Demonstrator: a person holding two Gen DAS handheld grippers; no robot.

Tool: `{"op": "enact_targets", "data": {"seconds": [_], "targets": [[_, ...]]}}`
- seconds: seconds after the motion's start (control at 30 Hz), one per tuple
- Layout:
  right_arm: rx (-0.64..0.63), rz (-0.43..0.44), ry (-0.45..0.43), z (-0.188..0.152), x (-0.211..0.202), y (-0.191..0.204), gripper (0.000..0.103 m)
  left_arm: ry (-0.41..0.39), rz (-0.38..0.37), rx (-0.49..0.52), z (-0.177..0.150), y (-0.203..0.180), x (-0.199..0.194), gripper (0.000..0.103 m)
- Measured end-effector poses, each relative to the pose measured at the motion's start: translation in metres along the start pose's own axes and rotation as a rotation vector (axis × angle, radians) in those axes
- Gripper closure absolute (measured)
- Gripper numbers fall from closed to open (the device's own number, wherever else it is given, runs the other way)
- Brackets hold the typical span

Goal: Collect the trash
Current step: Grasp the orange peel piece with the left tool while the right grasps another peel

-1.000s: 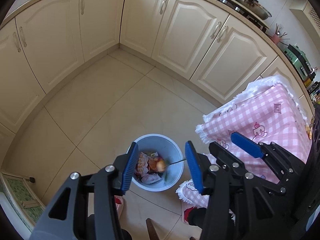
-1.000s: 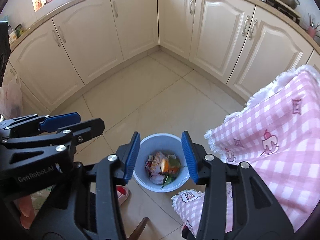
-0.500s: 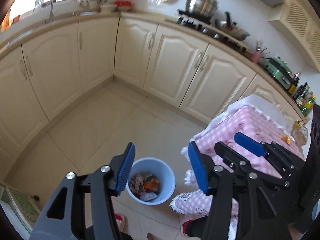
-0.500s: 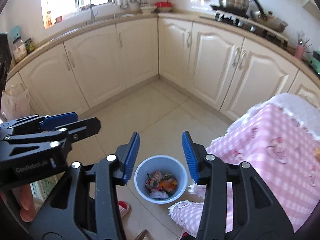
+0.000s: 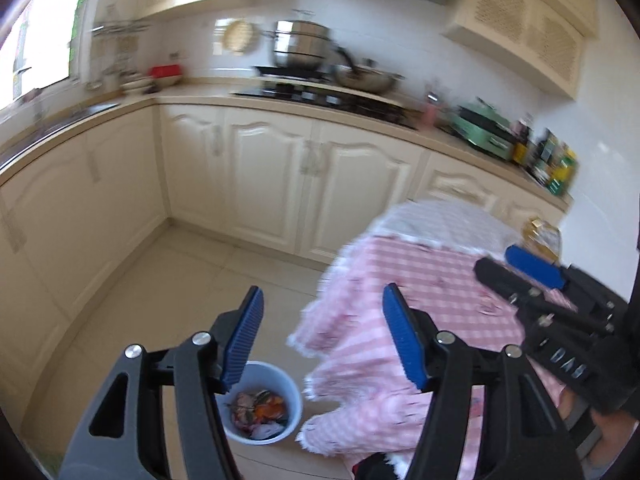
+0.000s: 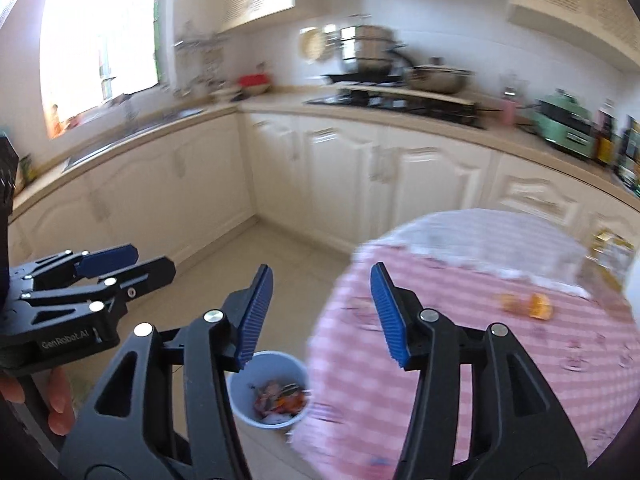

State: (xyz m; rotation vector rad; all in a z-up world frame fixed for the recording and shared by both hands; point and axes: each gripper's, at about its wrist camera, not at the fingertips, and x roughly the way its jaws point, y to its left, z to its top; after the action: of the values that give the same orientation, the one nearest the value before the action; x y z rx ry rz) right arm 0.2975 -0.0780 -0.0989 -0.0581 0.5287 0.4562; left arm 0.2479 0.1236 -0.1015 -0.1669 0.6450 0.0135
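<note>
Both of my grippers have risen since a second ago: back then I looked almost straight down into the bin, and now the counter, stove and wall fill the upper half of each view, all blurred. My left gripper (image 5: 322, 334) has its jaws apart and opening wider, with nothing between the blue pads. My right gripper (image 6: 322, 314) is the same: jaws apart, opening, nothing held.

The bin (image 5: 290, 390) stands on the tiled floor (image 5: 168, 300), low in both views, just beside the hanging edge of the pink checked tablecloth (image 5: 440, 280). In it lies the trash (image 5: 260, 408): wrappers, something orange and a bit of green stalk. From my left camera the bin sits below my left pad; from my right camera the bin (image 6: 294, 364) also shows below the left pad.

On the tablecloth (image 6: 500, 360), well apart from the bin, lie orange scraps (image 6: 528, 304), too blurred to name. A yellowish packet (image 6: 612, 248) stands at the table's far edge.

In the left view my right gripper (image 5: 532, 280) reaches over the table. In the right view my left gripper (image 6: 104, 270) hangs over the floor, with fingers (image 6: 60, 404) of my hand showing under it.
</note>
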Motion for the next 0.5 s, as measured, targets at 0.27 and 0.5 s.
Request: {"op": "enact_targets", "data": {"seconds": [0.27,0.5], "targets": [[0.169,-0.215,0.034,-0.03,-0.022,-0.145,0.049,0.113,-0.162,0.227,0.001,-0.143,0.083,0.042],[0.237,-0.268,0.105,-0.058,-0.01,-0.209,0.049,0.205,-0.19,0.356,-0.005,-0.229,0.151,0.042]]}}
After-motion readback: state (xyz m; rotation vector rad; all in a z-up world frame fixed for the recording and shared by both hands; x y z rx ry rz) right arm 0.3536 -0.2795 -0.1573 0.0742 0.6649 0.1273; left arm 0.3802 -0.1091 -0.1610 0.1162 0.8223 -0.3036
